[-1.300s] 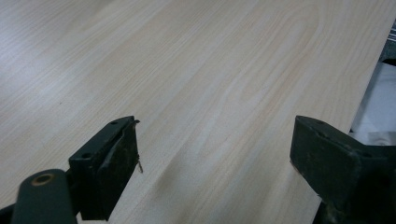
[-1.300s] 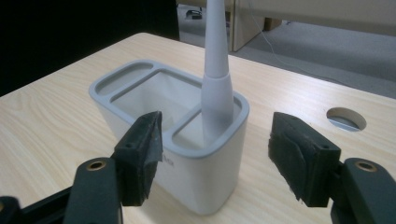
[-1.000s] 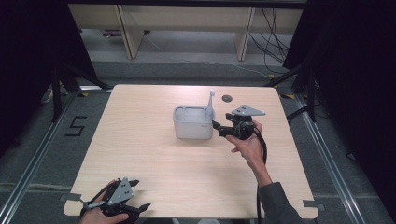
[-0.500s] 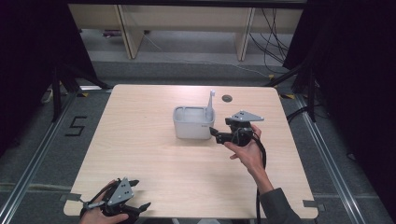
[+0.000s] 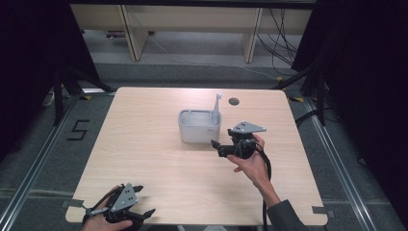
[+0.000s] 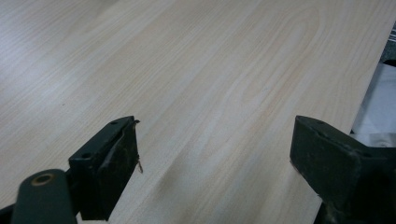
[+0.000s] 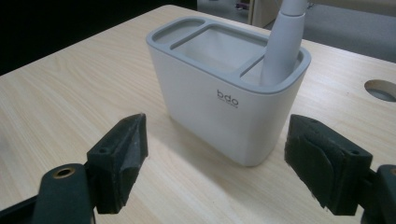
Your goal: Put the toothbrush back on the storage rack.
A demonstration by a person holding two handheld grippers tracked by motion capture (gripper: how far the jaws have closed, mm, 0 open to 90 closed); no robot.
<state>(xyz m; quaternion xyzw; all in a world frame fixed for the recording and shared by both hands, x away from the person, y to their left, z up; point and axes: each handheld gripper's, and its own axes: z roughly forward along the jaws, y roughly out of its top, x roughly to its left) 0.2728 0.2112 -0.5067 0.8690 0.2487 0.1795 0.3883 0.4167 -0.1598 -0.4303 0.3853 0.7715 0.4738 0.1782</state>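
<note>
Pale wooden table (image 5: 159, 159), two claws over it, a holder at its middle.

Right claw (image 5: 217, 147) has just been spreading its jaws, nothing between them, and sits just beside the white plastic three-compartment holder (image 7: 224, 100), not touching it. A grey plastic handle (image 7: 282, 42) stands tilted in the holder's end compartment nearest that claw. Left claw (image 5: 144, 201) is well apart from the holder at the table's near edge, jaws wide and empty.

one white holder (image 5: 199, 127) with three compartments, one grey handle (image 5: 217, 108) in it, one table (image 5: 144, 144), two tongs
</note>
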